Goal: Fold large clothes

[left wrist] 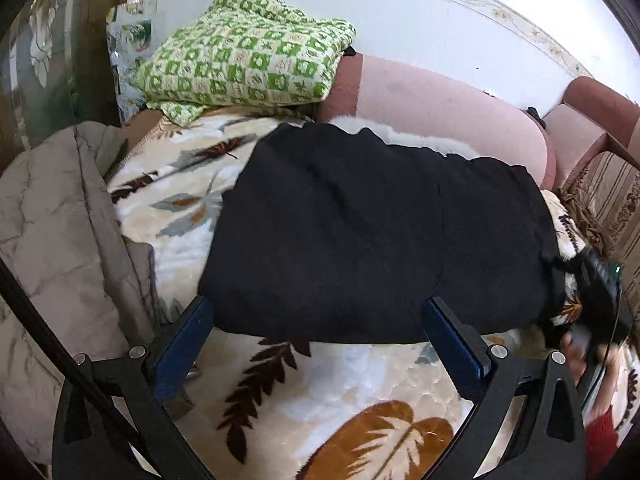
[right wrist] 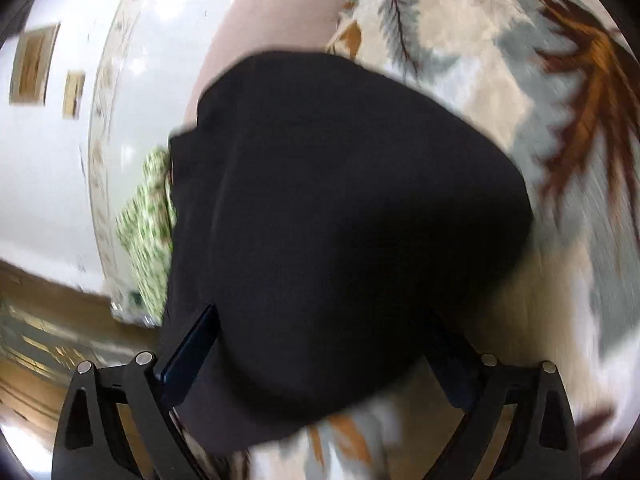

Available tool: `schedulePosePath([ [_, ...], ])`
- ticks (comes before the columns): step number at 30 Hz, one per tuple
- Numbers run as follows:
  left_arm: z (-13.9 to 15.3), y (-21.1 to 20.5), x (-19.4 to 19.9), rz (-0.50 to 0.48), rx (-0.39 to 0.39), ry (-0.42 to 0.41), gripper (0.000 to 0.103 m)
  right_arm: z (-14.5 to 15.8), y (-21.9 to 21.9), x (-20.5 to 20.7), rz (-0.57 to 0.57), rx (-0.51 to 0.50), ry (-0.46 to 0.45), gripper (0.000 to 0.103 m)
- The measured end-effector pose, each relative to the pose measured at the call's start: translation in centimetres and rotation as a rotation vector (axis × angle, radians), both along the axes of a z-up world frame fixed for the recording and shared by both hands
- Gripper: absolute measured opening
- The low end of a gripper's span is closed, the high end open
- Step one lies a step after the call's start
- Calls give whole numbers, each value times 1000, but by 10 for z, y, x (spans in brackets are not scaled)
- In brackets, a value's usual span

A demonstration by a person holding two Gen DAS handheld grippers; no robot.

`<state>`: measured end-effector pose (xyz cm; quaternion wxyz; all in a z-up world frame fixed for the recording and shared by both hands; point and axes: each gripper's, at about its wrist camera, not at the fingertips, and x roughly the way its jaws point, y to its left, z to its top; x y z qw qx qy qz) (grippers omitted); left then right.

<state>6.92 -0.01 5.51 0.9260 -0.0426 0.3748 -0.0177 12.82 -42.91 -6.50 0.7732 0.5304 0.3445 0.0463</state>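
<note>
A large black garment (left wrist: 380, 232) lies folded into a broad block on a leaf-patterned blanket (left wrist: 360, 392). My left gripper (left wrist: 318, 318) is open, its blue-padded fingers (left wrist: 188, 340) set wide at the garment's near edge, holding nothing. The right gripper (left wrist: 600, 292) shows at the garment's right end in the left wrist view. In the blurred right wrist view the right gripper (right wrist: 324, 320) is open, its fingers (right wrist: 192, 344) straddling the black garment (right wrist: 340, 220) at its near edge.
A green checked blanket (left wrist: 248, 56) lies folded at the back. A beige quilted coat (left wrist: 52, 232) lies at the left. A pink sofa back (left wrist: 440, 104) and armrest (left wrist: 580, 128) run behind, under a white wall (left wrist: 400, 12).
</note>
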Motion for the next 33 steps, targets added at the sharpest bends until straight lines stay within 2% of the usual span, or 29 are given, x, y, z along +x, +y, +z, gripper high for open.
schedulePosePath([
  [1, -1, -1, 1, 4, 11, 4, 103, 1, 0, 6, 14, 12, -18, 101],
  [2, 0, -1, 1, 7, 16, 8, 103, 2, 0, 14, 55, 11, -41, 93],
  [3, -1, -2, 1, 12, 24, 13, 103, 2, 1, 18, 69, -10, -33, 68],
  [4, -1, -4, 0, 19, 33, 16, 103, 5, 3, 18, 82, -14, -42, 55],
  [5, -1, -4, -1, 23, 37, 15, 103, 10, 4, 16, 84, -31, -46, 50],
  [6, 0, -5, -2, 27, 42, 10, 103, 26, 11, 13, 92, -101, -56, 43],
  [7, 0, -5, -4, 27, 43, 5, 103, 40, 20, 8, 98, -167, -69, 41],
  [9, 1, -4, -6, 26, 53, 0, 103, 62, 34, -3, 110, -265, -97, 40],
  [11, 0, 1, -5, 36, 68, -7, 103, 71, 43, -15, 112, -323, -89, 40],
  [13, -2, 15, -4, 73, 72, -15, 103, 64, 44, -25, 84, -337, -11, 52],
  [15, -8, 35, -1, 109, 43, 2, 103, 56, 38, -35, 65, -328, 45, 55],
  [17, -18, 56, 0, 150, 25, 28, 103, 61, 28, -54, 40, -332, 54, 55],
  [19, -27, 69, 2, 162, 31, 46, 103, 75, 26, -68, 11, -387, 34, 58],
  [21, -41, 80, 5, 201, 108, 75, 102, 93, 34, -93, -14, -484, -7, 61],
  [23, -55, 93, 10, 255, 227, 95, 95, 106, 42, -109, -4, -543, -34, 62],
  [26, -67, 124, 14, 320, 287, 133, 88, 120, 53, -123, 13, -607, -57, 62],
  [29, -58, 153, 12, 337, 190, 135, 88, 135, 65, -138, 28, -661, -82, 63],
  [33, -37, 152, 0, 289, 193, 83, 88, 144, 78, -148, 45, -673, -111, 66],
])
